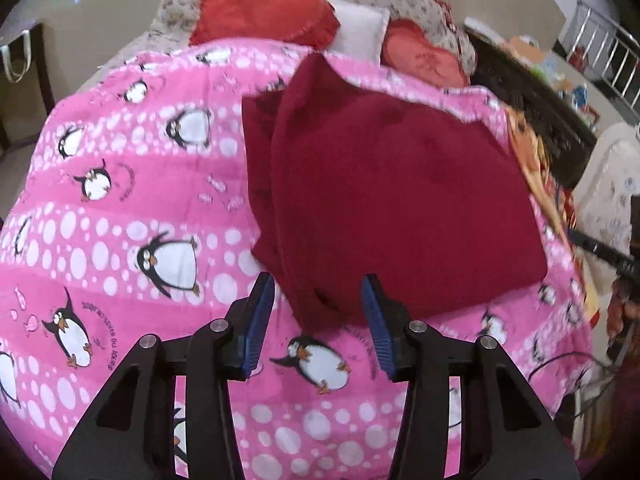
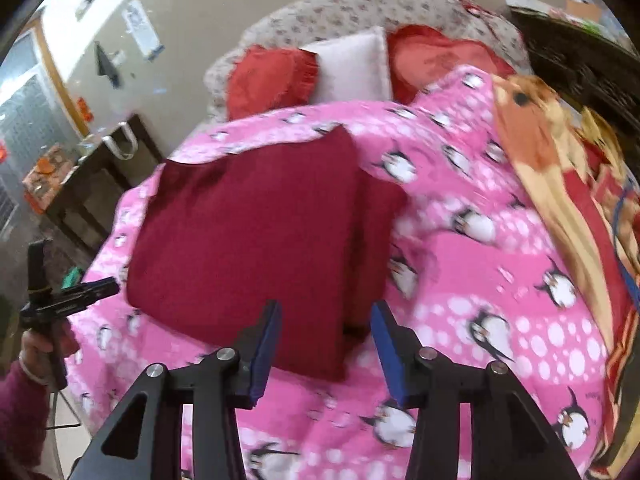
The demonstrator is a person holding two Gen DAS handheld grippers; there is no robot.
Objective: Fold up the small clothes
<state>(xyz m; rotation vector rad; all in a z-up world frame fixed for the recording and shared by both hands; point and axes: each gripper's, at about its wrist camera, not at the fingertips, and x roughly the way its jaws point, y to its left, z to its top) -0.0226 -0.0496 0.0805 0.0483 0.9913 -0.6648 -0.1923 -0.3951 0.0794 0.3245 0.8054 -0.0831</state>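
Note:
A dark red garment (image 1: pixel 384 200) lies folded in layers on a pink penguin-print blanket (image 1: pixel 120 208). My left gripper (image 1: pixel 318 286) is open, its blue pads on either side of the garment's near corner, holding nothing. In the right wrist view the same garment (image 2: pixel 248 232) lies flat on the blanket (image 2: pixel 480 272). My right gripper (image 2: pixel 326 312) is open just above the garment's near edge, holding nothing. The left gripper (image 2: pixel 108 286) shows at the left edge of the right wrist view, held in a hand.
Red cushions (image 1: pixel 260 12) and a white pillow (image 1: pixel 360 28) lie at the bed's head. An orange patterned blanket (image 2: pixel 560 184) runs along the right side. A dark side table (image 2: pixel 92 184) stands to the left. A dark cabinet (image 1: pixel 532 96) and a metal rack (image 1: pixel 600 52) stand to the right.

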